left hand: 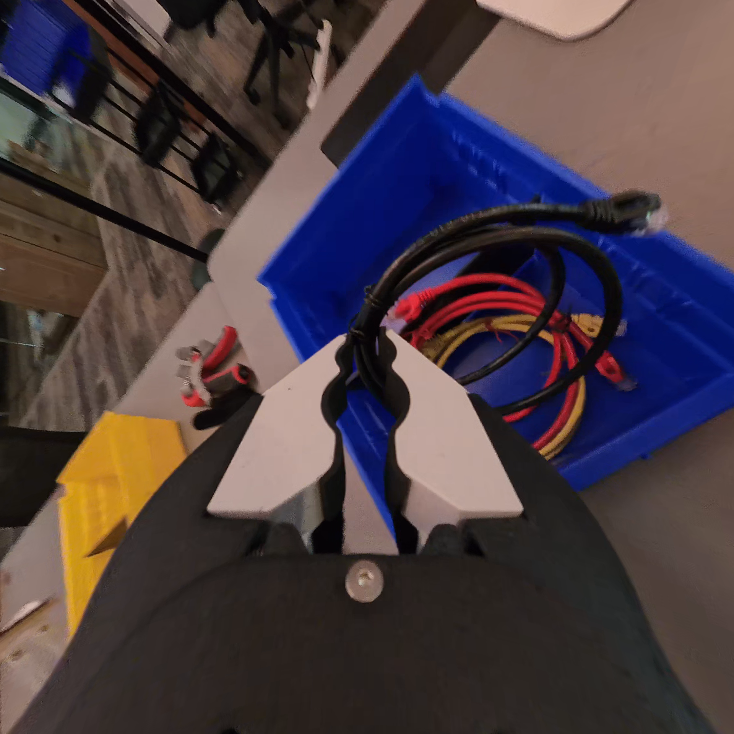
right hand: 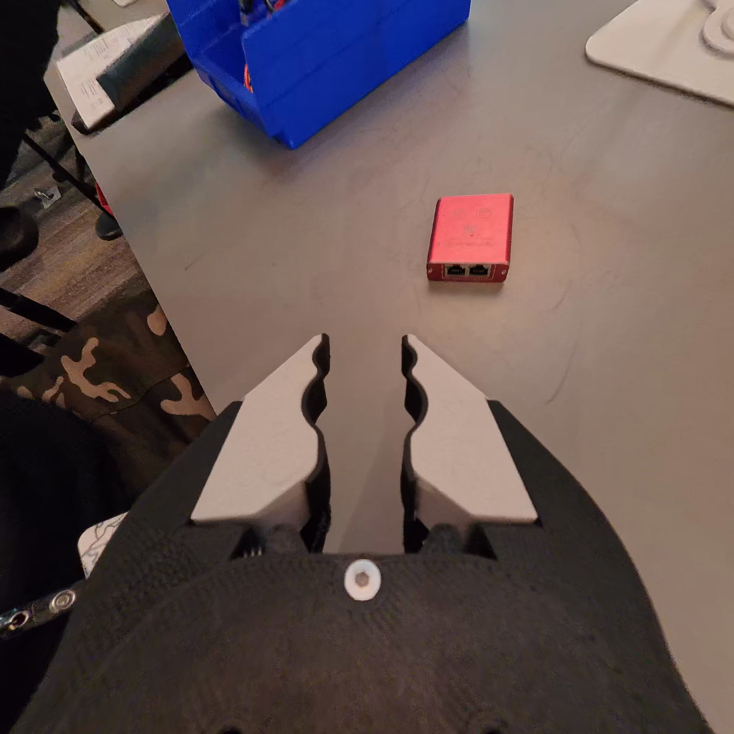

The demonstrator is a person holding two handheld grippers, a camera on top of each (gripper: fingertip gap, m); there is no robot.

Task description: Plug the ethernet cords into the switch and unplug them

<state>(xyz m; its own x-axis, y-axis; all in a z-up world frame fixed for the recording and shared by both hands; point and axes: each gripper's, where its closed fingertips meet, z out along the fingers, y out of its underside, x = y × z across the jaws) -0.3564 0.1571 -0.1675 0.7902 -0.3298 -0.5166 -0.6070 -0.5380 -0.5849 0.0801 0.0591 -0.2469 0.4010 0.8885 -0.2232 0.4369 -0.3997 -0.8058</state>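
In the left wrist view my left gripper [left hand: 367, 345] is shut on a coiled black ethernet cord [left hand: 492, 234] and holds it above a blue bin [left hand: 397, 178]. One plug of the cord [left hand: 631, 214] sticks out to the upper right. Red cords [left hand: 468, 306] and yellow cords [left hand: 472, 337] lie coiled in the bin. In the right wrist view my right gripper [right hand: 365, 345] is open and empty above the grey table [right hand: 278, 246]. A small red switch [right hand: 470, 238] lies flat ahead and to the right, its two empty ports facing me.
The blue bin [right hand: 317, 67] stands at the far side of the table. A white pad [right hand: 667, 59] lies at the far right. A yellow bin [left hand: 103, 484] and red-handled pliers [left hand: 214, 369] sit at the left. The table edge [right hand: 131, 246] and a person's camouflage clothing [right hand: 119, 369] are at left. The left gripper is farther from the small red switch [right hand: 470, 238], some 40 cm, than the right, some 12 cm.
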